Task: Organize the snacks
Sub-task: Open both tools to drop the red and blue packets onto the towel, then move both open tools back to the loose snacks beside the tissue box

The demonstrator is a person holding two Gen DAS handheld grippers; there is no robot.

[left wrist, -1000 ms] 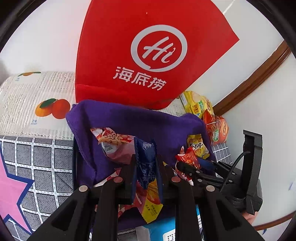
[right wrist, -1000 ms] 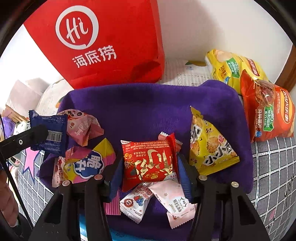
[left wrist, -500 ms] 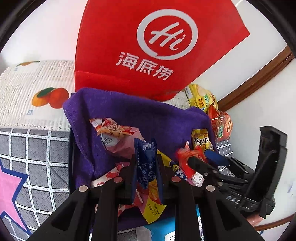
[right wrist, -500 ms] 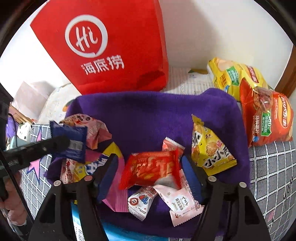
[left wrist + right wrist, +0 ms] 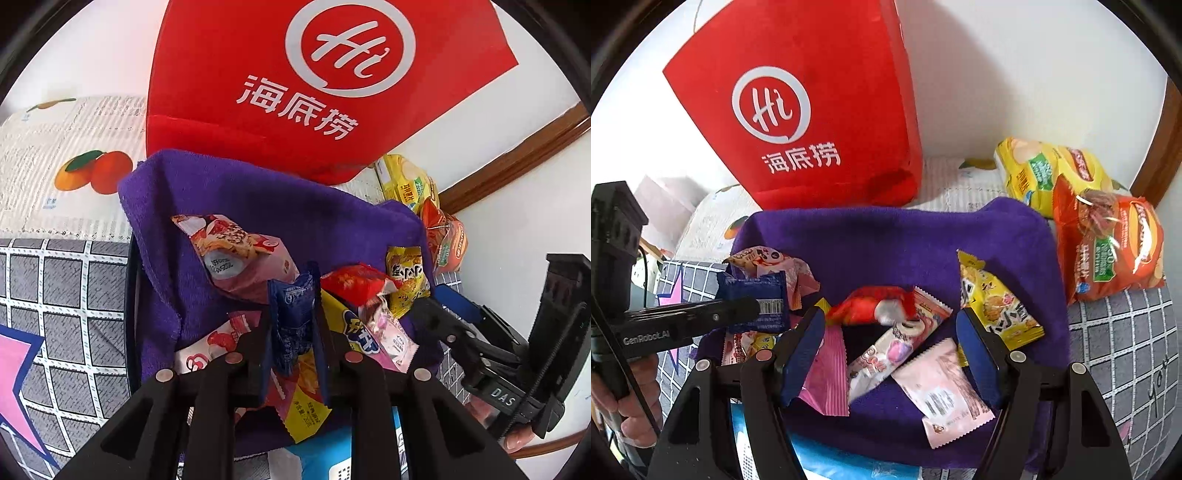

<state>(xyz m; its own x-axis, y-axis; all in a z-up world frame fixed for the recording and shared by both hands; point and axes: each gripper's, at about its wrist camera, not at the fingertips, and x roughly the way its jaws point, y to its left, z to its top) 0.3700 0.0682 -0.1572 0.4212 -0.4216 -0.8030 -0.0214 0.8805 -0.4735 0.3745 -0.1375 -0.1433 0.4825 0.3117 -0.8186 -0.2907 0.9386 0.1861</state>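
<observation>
A purple cloth (image 5: 894,240) lines a basket holding several snack packets. My left gripper (image 5: 293,325) is shut on a dark blue packet (image 5: 291,314), held just above the pile; it also shows in the right wrist view (image 5: 753,302). My right gripper (image 5: 890,347) is open and empty, with its jaws wide apart over the pile. A red packet (image 5: 875,306) lies tumbled on the pile just ahead of it, free of the jaws. A pink packet (image 5: 945,391), a yellow packet (image 5: 993,306) and a pink-white packet (image 5: 236,251) lie around.
A tall red bag (image 5: 812,110) stands behind the basket against the white wall. A yellow chip bag (image 5: 1045,170) and an orange chip bag (image 5: 1108,240) lie to the right. A grey checked cover (image 5: 62,295) surrounds the basket.
My right gripper opened and let go of the red packet, which dropped onto the pile, and it drew back. My left gripper kept hold of the blue packet.
</observation>
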